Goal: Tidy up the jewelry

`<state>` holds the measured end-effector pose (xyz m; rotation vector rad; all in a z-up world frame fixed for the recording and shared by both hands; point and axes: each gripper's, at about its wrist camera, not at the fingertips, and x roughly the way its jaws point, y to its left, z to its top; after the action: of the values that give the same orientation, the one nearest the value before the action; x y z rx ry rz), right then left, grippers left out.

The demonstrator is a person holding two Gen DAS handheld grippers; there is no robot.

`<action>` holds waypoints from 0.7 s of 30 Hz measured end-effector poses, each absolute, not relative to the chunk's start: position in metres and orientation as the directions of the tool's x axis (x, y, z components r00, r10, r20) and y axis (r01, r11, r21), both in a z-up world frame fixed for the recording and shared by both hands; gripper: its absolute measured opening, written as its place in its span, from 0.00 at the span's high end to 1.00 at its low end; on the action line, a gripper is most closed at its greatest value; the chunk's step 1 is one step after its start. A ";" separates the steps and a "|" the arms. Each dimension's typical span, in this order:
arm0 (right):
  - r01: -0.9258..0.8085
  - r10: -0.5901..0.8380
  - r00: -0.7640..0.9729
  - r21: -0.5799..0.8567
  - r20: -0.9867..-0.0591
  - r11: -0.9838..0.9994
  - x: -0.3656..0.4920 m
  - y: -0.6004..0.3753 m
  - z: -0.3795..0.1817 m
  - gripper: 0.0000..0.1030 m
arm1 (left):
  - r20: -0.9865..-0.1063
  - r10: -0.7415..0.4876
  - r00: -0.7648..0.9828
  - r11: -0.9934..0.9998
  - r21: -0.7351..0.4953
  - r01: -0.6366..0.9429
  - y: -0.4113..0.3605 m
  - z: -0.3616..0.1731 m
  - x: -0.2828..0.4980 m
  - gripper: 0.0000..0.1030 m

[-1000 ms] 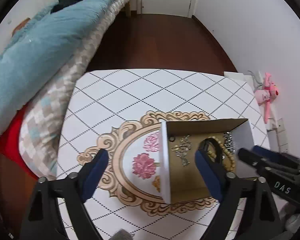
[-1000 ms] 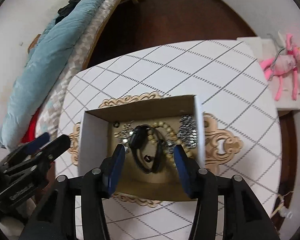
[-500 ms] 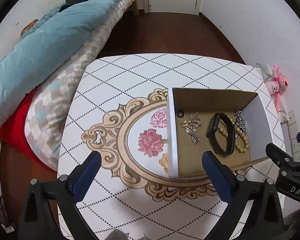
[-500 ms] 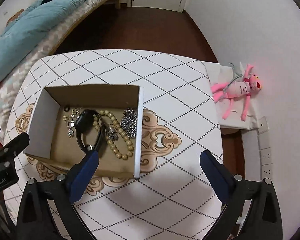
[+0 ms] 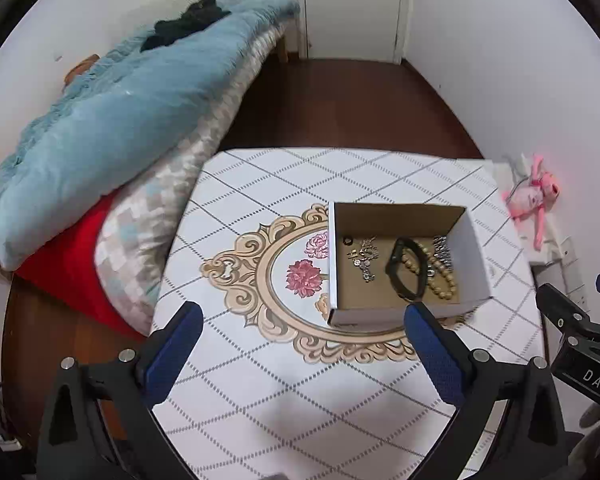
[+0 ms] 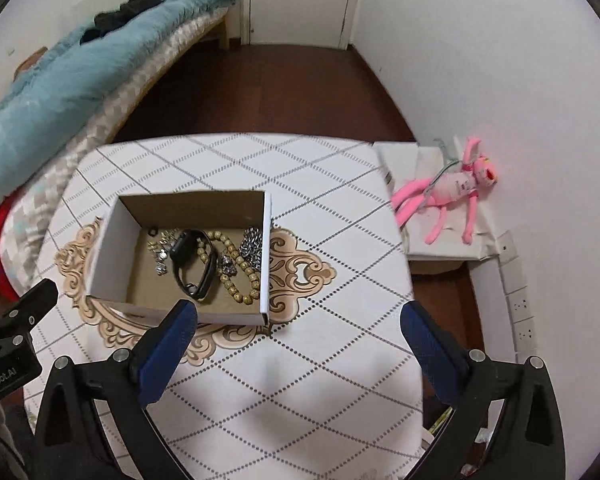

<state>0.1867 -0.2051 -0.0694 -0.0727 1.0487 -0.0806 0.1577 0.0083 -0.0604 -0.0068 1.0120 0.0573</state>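
Note:
An open cardboard box (image 5: 470, 240) (image 6: 112, 248) stands on the patterned table (image 5: 260, 384) (image 6: 300, 392). Inside lie a black wristband (image 5: 406, 270) (image 6: 192, 266), a beige bead bracelet (image 5: 440, 276) (image 6: 240, 270), a silver chain (image 5: 442, 250) (image 6: 252, 246) and small silver charms (image 5: 364, 258) (image 6: 160, 250). My left gripper (image 5: 302, 344) is open and empty, raised above the table in front of the box. My right gripper (image 6: 298, 340) is open and empty, raised near the box's front right corner.
A bed with a blue quilt (image 5: 112, 120) (image 6: 72, 76) and a red pillow (image 5: 64, 264) lies left of the table. A pink plush toy (image 5: 536, 196) (image 6: 452, 192) lies on a white ledge at the right wall. Dark wood floor and a door lie beyond.
Both grippers have drawn back and up from the box. The right gripper, half closed over the wristband a second ago, has opened wide. The jewelry stays in the box.

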 end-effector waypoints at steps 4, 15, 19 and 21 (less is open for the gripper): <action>0.037 -0.100 0.550 -0.095 -0.829 0.995 0.157 -0.204 -0.036 0.00 | -0.813 0.033 0.582 0.999 0.004 -0.051 0.007 -0.029 0.132 0.00; 0.059 -0.100 0.683 -0.081 -0.724 0.995 0.075 -0.208 0.048 0.00 | -0.729 0.000 0.684 1.000 -0.017 -0.018 0.003 0.043 0.070 0.00; 0.055 -0.089 0.722 -0.071 -0.686 0.996 0.051 -0.206 0.076 0.00 | -0.714 -0.012 0.700 0.999 -0.035 -0.018 0.004 0.061 0.055 0.00; 0.052 -0.082 0.737 -0.065 -0.671 0.997 0.041 -0.205 0.087 0.00 | -0.707 -0.015 0.707 0.999 -0.037 -0.016 0.005 0.069 0.048 0.00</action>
<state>0.0406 -0.2053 0.0869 -0.0427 0.7383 -0.0734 0.0484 0.0048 0.0687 -0.0415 0.7854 0.0007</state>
